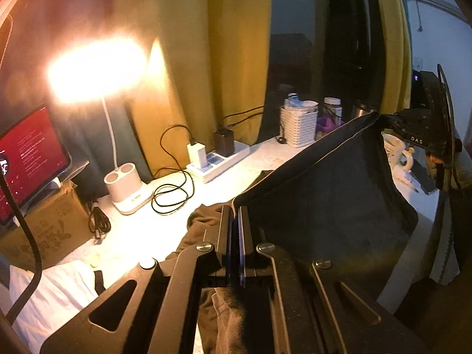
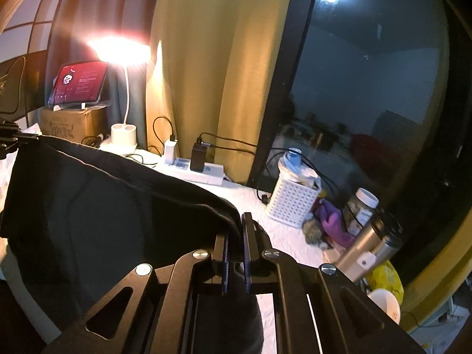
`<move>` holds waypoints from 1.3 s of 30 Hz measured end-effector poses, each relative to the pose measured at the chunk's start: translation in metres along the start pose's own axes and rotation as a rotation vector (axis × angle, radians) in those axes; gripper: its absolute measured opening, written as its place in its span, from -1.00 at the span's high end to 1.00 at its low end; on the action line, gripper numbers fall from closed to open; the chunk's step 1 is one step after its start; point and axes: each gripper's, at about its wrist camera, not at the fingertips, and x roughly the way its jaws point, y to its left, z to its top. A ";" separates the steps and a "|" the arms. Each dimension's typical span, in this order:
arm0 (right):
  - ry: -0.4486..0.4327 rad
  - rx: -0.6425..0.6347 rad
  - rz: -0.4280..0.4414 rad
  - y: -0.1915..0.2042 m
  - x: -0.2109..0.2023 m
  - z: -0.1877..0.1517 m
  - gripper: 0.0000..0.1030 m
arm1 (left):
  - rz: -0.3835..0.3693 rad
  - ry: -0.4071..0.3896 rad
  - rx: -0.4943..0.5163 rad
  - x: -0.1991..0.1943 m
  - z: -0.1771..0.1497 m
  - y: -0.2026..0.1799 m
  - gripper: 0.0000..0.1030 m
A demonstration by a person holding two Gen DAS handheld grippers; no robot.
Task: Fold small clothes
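A black garment (image 1: 330, 194) hangs stretched in the air between my two grippers, above the white table (image 1: 141, 233). My left gripper (image 1: 235, 211) is shut on one corner of its top hem. The other corner is pinched by my right gripper (image 1: 392, 119), seen at the upper right of the left wrist view. In the right wrist view the black garment (image 2: 97, 212) drapes to the left, with my right gripper (image 2: 237, 224) shut on its edge and my left gripper (image 2: 14, 140) at the far left. A brown garment (image 1: 203, 224) lies crumpled on the table below.
A lit desk lamp (image 1: 97, 70) on a white base (image 1: 126, 188), a power strip (image 1: 218, 159) with chargers and cables, a tablet (image 1: 26, 159) on a cardboard box, a white basket (image 1: 298, 126), jars, a mug (image 1: 395, 150) and a metal flask (image 2: 368, 247) line the table. Yellow curtains hang behind.
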 end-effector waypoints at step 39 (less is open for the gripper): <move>0.320 0.019 0.069 0.001 0.252 -0.036 0.84 | 0.098 0.309 -0.358 0.113 -0.074 0.135 0.10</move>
